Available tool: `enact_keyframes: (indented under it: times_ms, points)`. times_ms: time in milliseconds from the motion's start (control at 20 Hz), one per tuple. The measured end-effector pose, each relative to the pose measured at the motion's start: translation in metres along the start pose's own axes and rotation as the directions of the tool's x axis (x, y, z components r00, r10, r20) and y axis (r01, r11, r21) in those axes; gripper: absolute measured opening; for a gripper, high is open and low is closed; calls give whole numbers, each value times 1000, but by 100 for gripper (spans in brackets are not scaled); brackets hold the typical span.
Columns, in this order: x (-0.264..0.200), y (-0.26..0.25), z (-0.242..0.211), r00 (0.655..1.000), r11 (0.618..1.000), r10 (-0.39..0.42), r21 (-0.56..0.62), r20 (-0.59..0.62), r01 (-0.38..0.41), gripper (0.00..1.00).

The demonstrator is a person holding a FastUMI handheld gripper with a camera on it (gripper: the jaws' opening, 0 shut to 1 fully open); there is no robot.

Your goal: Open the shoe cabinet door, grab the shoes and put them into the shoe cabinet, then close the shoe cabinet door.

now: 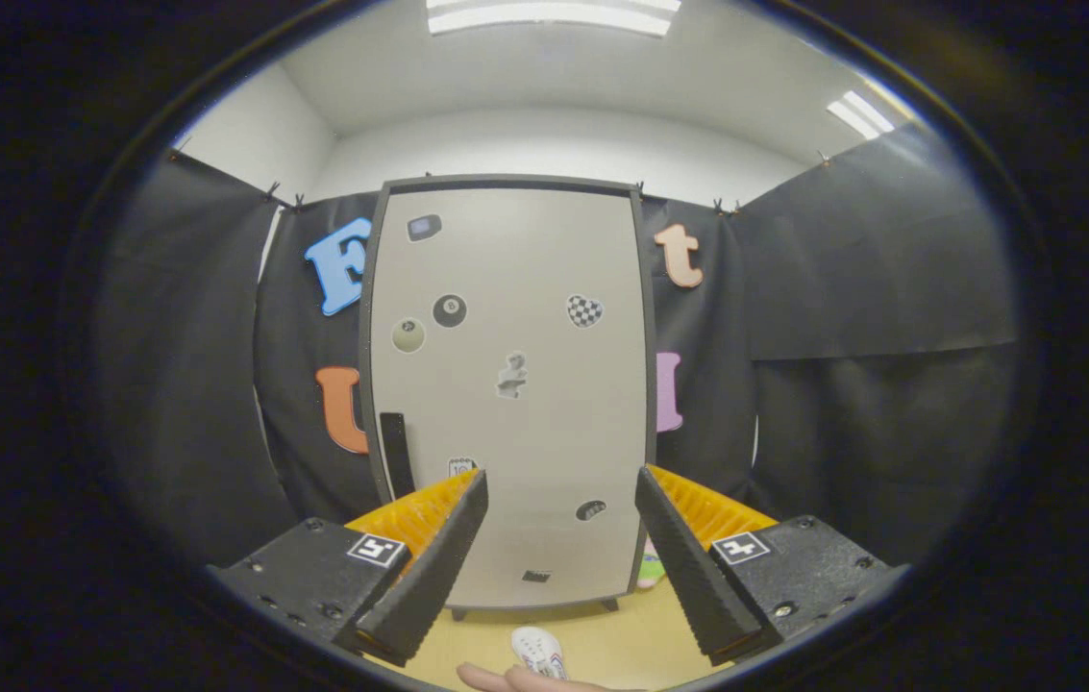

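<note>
The hand-held gripper (560,557) hangs with its two fingers spread wide apart, gripping nothing, aimed at the tall pale-grey shoe cabinet with a dark frame (506,384) that stands upright well beyond them. Its flat door is shut, so the inside is hidden. A slim black vertical handle (396,452) sits near the door's left edge, just above the left finger. Small stickers dot the door: a black eight-ball (449,310), a pale ball, a checkered heart (584,309), a little bust figure; any writing on them is too small to read. A white shoe (538,651) lies on the light wooden floor (631,625) between the fingers and nearer than the cabinet, touched by a person's hand (515,679). Something pale green and pink (650,569) lies by the cabinet's right foot.
</note>
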State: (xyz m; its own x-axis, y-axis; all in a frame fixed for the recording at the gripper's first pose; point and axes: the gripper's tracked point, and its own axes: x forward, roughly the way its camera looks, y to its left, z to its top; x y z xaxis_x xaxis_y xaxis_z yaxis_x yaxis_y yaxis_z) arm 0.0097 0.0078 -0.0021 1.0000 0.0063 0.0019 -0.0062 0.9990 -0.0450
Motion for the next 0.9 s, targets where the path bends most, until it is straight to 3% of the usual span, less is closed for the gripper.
enact_keyframes:
  times_ms: [600, 900]
  points:
    - [34, 40, 3, 998, 998, 66, -10, 3, -66, 100]
    - [80, 86, -13, 992, 992, 125, -17, -24, -125, 100]
